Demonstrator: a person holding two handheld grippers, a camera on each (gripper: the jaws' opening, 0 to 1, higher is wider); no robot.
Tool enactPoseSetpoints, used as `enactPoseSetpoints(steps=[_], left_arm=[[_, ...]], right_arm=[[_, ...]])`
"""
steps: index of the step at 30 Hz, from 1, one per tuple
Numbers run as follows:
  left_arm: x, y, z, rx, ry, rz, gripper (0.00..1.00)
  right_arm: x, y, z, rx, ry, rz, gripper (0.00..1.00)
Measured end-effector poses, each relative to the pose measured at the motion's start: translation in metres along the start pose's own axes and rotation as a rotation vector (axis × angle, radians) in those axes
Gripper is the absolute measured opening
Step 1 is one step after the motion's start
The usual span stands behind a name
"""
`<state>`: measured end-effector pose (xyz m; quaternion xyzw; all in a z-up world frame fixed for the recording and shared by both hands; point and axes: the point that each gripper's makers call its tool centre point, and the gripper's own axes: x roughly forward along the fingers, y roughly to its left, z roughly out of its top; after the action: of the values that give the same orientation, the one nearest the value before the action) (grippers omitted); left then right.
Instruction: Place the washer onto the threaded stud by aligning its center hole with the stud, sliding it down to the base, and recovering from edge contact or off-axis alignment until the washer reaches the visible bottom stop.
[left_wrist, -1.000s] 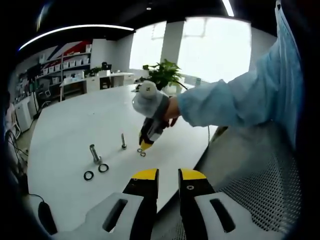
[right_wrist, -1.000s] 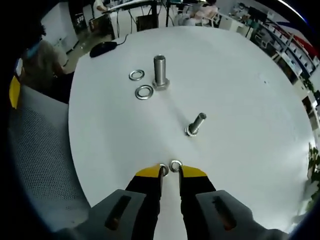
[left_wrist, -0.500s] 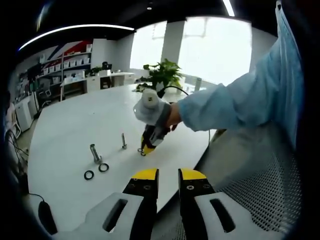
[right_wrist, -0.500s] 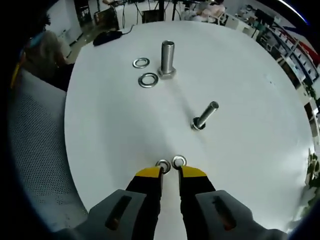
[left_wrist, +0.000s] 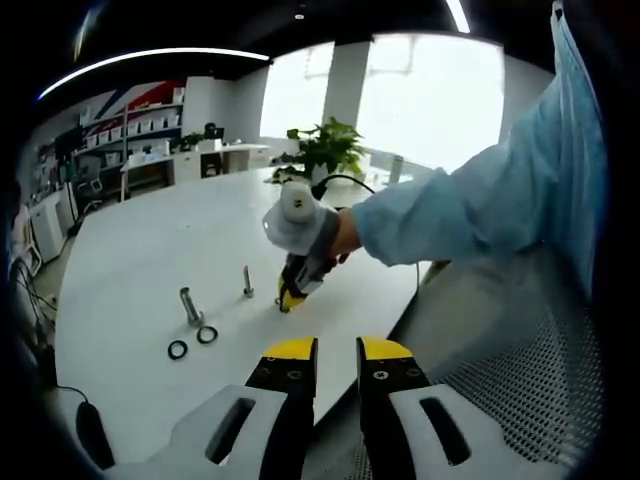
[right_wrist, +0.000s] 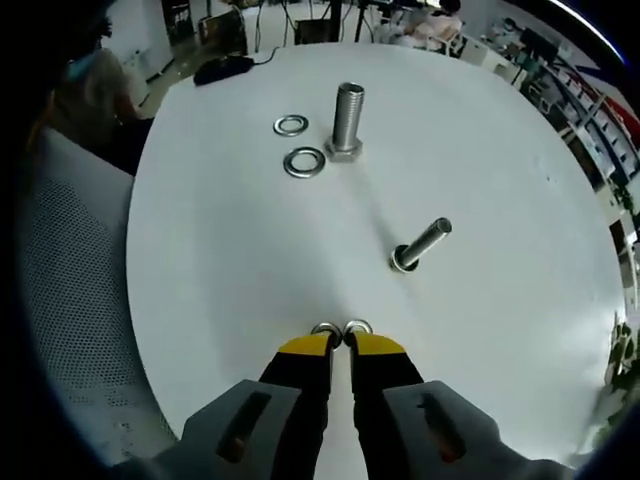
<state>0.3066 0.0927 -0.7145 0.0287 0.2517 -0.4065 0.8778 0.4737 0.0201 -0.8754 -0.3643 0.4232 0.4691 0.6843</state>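
Note:
Two small washers (right_wrist: 325, 328) (right_wrist: 357, 326) lie flat on the white table (right_wrist: 220, 260), just at the yellow tips of my right gripper (right_wrist: 343, 340). Its jaws stand almost together and cover the washers' near edges; nothing shows pinched between them. Beyond the washers stands a thin threaded stud (right_wrist: 420, 245). Further off stands a thick stud (right_wrist: 347, 120) with two larger washers (right_wrist: 304, 161) beside it. In the left gripper view the right gripper (left_wrist: 290, 295) touches the table next to the thin stud (left_wrist: 247, 283). My left gripper (left_wrist: 337, 350) hangs open off the table's edge.
A black mouse (right_wrist: 215, 68) with its cable lies at the table's far edge. A grey mesh chair (right_wrist: 60, 300) stands by the table's left side. A potted plant (left_wrist: 325, 150) sits at the table's far end. A blue sleeve (left_wrist: 480, 200) reaches across.
My right gripper's jaws have come almost together at the two small washers. The right hand has dipped a little toward the table. The left gripper has not moved.

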Motion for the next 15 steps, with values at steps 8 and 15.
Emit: enactPoseSetpoints(steps=[8, 15], left_arm=[[0.000, 0.000, 0.000, -0.001, 0.002, -0.001, 0.13], [0.000, 0.000, 0.000, -0.001, 0.003, 0.003, 0.13]], right_arm=[[-0.006, -0.004, -0.001, 0.019, -0.007, -0.012, 0.08], [-0.011, -0.008, 0.001, 0.031, -0.023, -0.023, 0.08]])
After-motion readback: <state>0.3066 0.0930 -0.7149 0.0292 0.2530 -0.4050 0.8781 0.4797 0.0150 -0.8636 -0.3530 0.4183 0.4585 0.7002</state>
